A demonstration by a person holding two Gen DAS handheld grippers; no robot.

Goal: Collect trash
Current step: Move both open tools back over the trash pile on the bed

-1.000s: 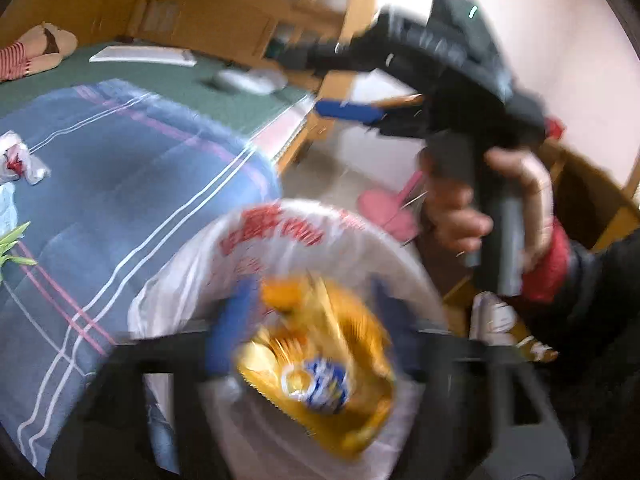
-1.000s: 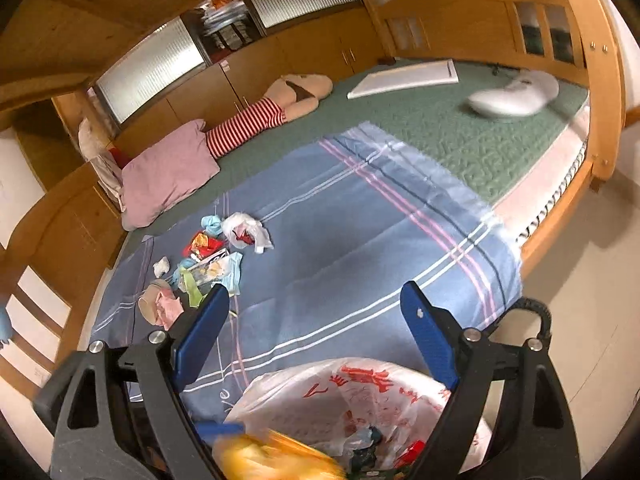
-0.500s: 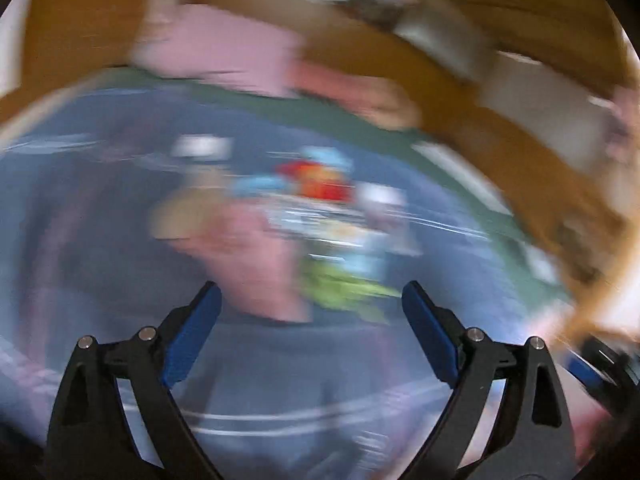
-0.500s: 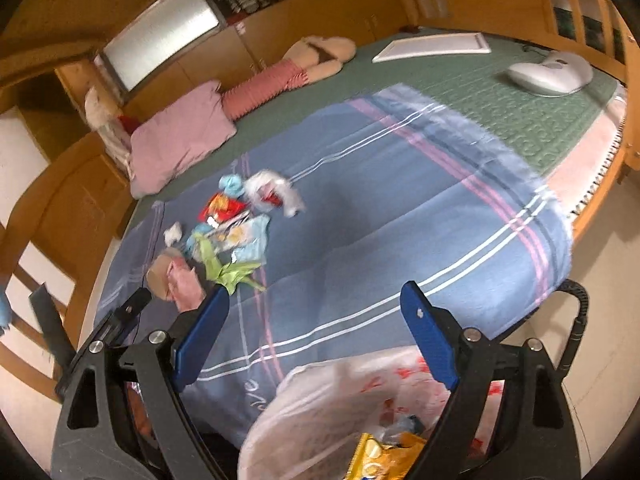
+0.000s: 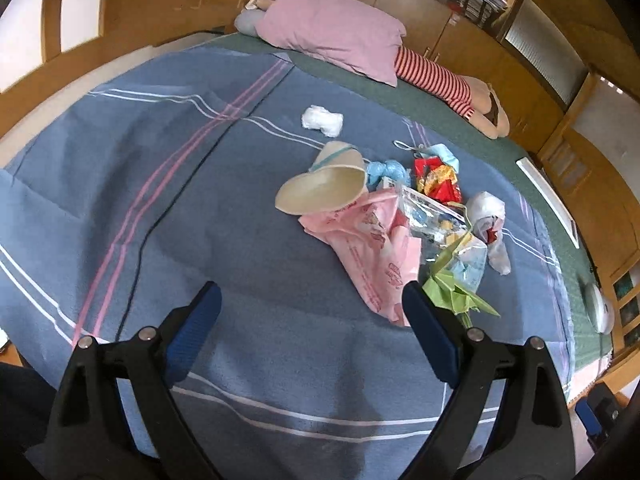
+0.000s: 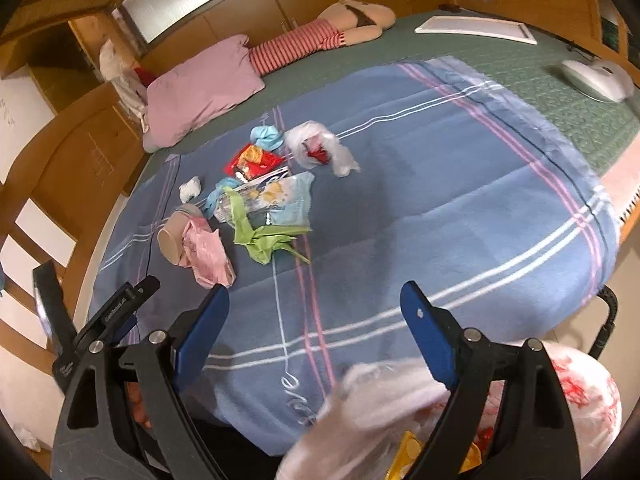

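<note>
Left gripper [image 5: 310, 312] spread wide, jaws just been opening, nothing between them, above blue striped blanket [image 5: 160, 200]. Right gripper [image 6: 314, 312] also spread wide, empty, over blanket edge. White plastic bag [image 6: 580, 392] with red print just below right gripper, yellow wrapper [image 6: 410, 450] inside. Trash pile ahead on blanket: pink bag [image 5: 368, 240], paper bowl [image 5: 320, 190], green paper [image 5: 456, 288], red wrapper [image 5: 438, 180]. Pink pillow [image 5: 332, 24] beyond.

Left tongs [image 5: 310, 312] released yellow wrapper [image 6: 408, 454], swung to bed.
</note>
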